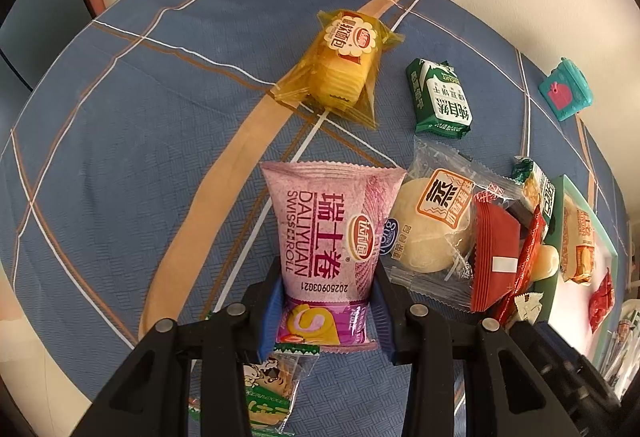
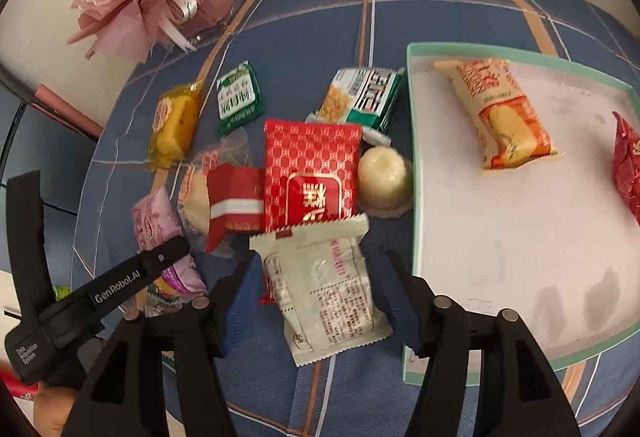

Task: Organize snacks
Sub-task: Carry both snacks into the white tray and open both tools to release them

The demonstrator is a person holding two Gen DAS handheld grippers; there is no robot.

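Blue tablecloth (image 1: 120,141): soft pink Swiss-roll packet (image 1: 324,237), clamped mid-body by left gripper (image 1: 326,313); white packet (image 2: 324,285) lies between parted right gripper (image 2: 316,301).

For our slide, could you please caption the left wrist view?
Left gripper clamps a pink Swiss roll packet above the blue cloth.

Snack pile (image 2: 304,173) crowds tray's (image 2: 416,197) left wall; tray floor mostly free.

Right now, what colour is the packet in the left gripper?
Pink-purple Swiss roll packet, dark red lettering, yellow swirl picture at the clamped end. Clearest in the left wrist view.
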